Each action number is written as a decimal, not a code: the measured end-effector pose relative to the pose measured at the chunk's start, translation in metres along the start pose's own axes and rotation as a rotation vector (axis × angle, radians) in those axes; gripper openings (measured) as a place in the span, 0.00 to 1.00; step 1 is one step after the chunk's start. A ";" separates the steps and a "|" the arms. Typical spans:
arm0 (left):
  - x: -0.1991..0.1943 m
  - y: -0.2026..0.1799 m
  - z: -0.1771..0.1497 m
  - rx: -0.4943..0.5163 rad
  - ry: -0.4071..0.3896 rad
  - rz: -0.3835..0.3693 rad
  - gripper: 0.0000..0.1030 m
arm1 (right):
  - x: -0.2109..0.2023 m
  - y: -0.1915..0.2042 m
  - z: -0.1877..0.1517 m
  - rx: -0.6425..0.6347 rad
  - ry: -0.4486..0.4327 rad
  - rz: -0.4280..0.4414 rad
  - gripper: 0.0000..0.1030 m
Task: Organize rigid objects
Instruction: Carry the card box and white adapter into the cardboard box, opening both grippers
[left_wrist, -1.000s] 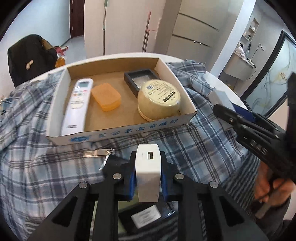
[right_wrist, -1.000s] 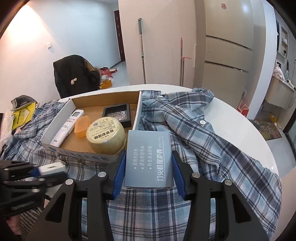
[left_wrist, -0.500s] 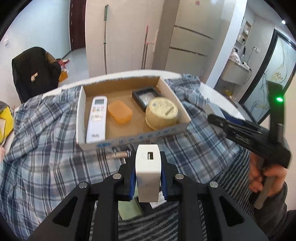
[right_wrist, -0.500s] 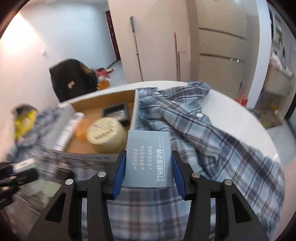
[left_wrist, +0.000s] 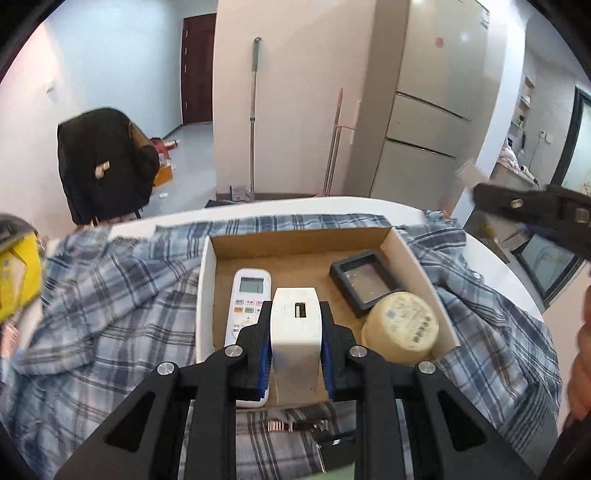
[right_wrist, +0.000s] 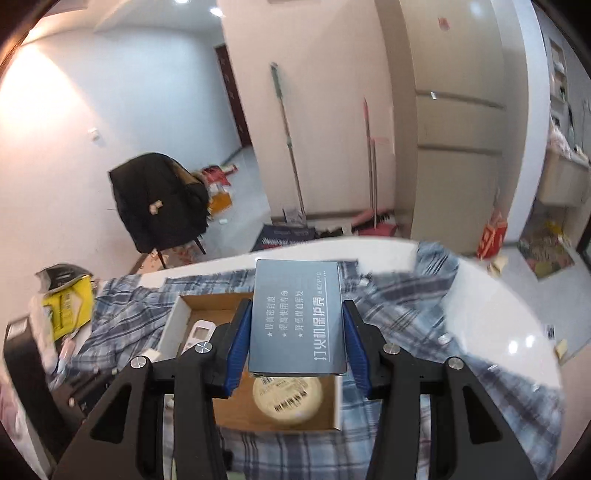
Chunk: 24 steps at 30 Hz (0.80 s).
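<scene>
My left gripper is shut on a white charger block and holds it above the near part of an open cardboard box. The box holds a white remote, a black square case and a round cream tin. My right gripper is shut on a grey-blue flat box with white print and holds it high over the same cardboard box, above the tin. The right gripper also shows at the right edge of the left wrist view.
A blue plaid shirt covers the round white table. A yellow package lies at the left. A black-draped chair, mops and cabinets stand beyond the table. Small dark and metal items lie on the shirt under my left gripper.
Both grippers rose and moved forward over the cardboard box with their loads. The orange block seen before is now hidden behind the charger.
</scene>
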<state>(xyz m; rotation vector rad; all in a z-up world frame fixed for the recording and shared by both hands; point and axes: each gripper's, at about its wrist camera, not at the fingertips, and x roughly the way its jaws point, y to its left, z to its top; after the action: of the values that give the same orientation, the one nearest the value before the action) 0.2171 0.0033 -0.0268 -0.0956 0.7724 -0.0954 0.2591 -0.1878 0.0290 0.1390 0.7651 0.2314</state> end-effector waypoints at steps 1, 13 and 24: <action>0.005 0.004 -0.003 -0.013 -0.003 0.000 0.23 | 0.013 0.002 -0.005 0.013 0.016 0.011 0.45; 0.042 0.023 -0.018 -0.092 0.068 -0.025 0.23 | 0.077 0.004 -0.042 -0.084 0.073 0.069 0.45; 0.014 0.026 -0.016 -0.078 -0.166 0.082 0.82 | 0.085 0.010 -0.046 -0.111 0.061 0.106 0.45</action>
<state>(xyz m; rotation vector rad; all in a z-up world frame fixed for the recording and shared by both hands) 0.2174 0.0262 -0.0508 -0.1439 0.6138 0.0204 0.2844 -0.1546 -0.0585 0.0679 0.8049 0.3790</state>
